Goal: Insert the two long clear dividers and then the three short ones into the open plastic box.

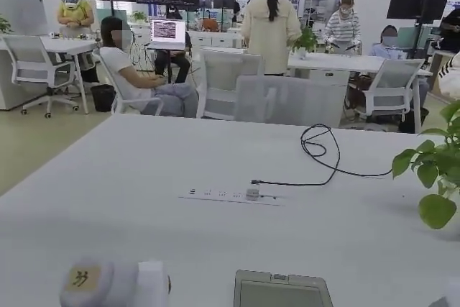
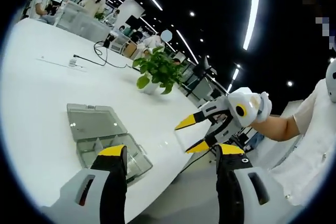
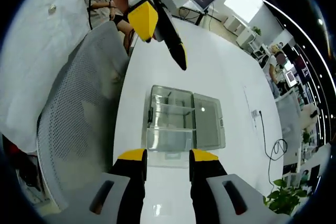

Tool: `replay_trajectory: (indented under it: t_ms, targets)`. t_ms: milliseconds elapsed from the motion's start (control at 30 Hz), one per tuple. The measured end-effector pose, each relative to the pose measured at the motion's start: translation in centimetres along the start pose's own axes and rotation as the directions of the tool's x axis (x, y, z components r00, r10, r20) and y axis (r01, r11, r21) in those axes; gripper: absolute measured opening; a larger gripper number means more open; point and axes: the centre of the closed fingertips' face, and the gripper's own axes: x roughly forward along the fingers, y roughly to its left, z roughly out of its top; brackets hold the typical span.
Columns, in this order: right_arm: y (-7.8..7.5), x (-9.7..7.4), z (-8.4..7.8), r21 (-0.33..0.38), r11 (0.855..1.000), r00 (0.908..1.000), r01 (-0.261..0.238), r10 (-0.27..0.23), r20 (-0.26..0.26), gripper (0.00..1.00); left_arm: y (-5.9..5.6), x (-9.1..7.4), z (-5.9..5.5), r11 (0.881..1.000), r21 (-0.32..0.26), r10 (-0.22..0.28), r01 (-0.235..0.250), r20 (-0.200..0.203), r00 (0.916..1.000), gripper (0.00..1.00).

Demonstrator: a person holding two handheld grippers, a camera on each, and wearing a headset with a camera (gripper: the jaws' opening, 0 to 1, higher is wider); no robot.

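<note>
The clear plastic box (image 3: 173, 129) lies on the white table (image 3: 220, 72) with its lid (image 3: 209, 120) folded flat open beside it. Thin clear pieces show inside the box (image 2: 110, 148), but I cannot tell how they sit. My right gripper (image 3: 168, 156) hovers open over the box's near edge, nothing between its fingers. My left gripper (image 2: 170, 150) is open and empty, held off the table's edge beside the box. The right gripper (image 2: 185, 139) shows ahead of it in the left gripper view, and the left gripper (image 3: 168, 40) hangs beyond the box in the right gripper view. The lid's edge (image 1: 284, 289) shows in the head view.
A white power strip (image 1: 230, 195) and a looped black cable (image 1: 320, 152) lie mid-table. A potted plant (image 1: 431, 170) stands at the right edge. A grey mesh chair (image 3: 84, 103) is against the table's near side. Several people sit or stand at desks behind.
</note>
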Motion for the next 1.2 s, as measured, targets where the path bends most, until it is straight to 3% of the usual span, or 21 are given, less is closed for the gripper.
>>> replay_trajectory:
  t_ms: [67,233,367,633,933,1200]
  targets:
    - [0.1,-0.3,0.9,-0.002,1.0,0.9999,0.005,-0.005,0.012,0.33,-0.7,0.8,-0.4,0.999,-0.031,-0.025,0.025,-0.014,0.9996,0.61]
    - [0.3,-0.7,2.4,-0.032,0.999,0.9996,0.025,-0.025,0.011,0.33,-1.3,2.0,-1.5,0.993,-0.11,-0.037,0.031,-0.051,0.998,0.44]
    - [0.7,-1.0,3.3,-0.049,0.998,0.9994,0.031,-0.031,0.015,0.33,-1.4,2.6,-1.8,0.982,-0.184,-0.047,0.037,-0.049,0.9977,0.34]
    - [1.1,-1.4,4.6,-0.064,0.997,0.9991,0.038,-0.037,0.021,0.33,-2.4,3.2,-2.8,0.974,-0.219,-0.078,0.059,-0.077,0.994,0.17]
    - [1.4,-1.4,4.6,-0.078,0.996,0.9993,0.037,-0.036,0.007,0.33,-3.1,3.4,-3.2,0.974,-0.213,-0.095,0.074,-0.091,0.9913,0.03]
    - [1.6,-1.3,4.5,-0.077,0.997,0.9996,0.03,-0.03,0.002,0.33,-3.4,3.4,-3.4,0.972,-0.219,-0.103,0.081,-0.094,0.9902,0.0]
